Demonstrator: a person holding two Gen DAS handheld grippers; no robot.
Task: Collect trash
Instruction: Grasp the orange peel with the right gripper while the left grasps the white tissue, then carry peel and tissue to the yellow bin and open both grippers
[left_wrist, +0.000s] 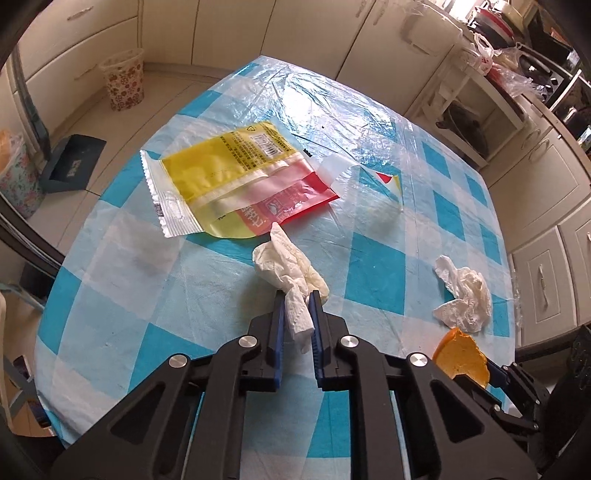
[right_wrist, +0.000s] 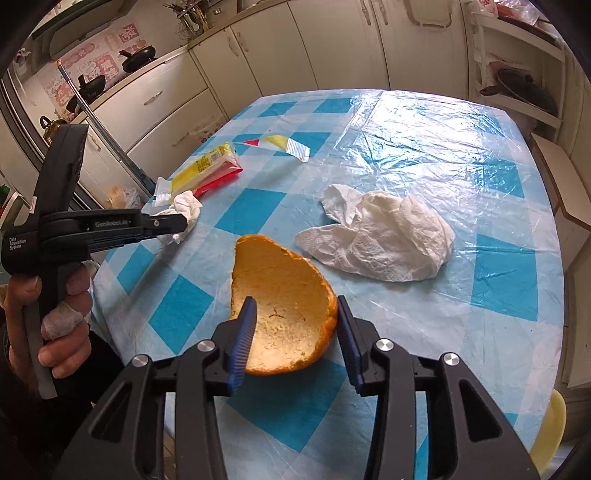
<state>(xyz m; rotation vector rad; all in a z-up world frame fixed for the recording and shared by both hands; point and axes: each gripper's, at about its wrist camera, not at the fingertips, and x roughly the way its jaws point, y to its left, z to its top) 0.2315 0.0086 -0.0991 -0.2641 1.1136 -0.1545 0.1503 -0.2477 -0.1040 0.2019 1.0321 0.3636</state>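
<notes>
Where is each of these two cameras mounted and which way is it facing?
Left wrist: on the left gripper, looking down its fingers, shut on a crumpled tissue, across the checked table.
Right wrist: on the right gripper, jaws around an orange peel; the left hand shows beside it.
Shared: peel, both tissues, the yellow-red wrapper.

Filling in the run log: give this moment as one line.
left gripper: shut on crumpled tissue | right gripper: open around orange peel | second tissue, wrapper: on table
</notes>
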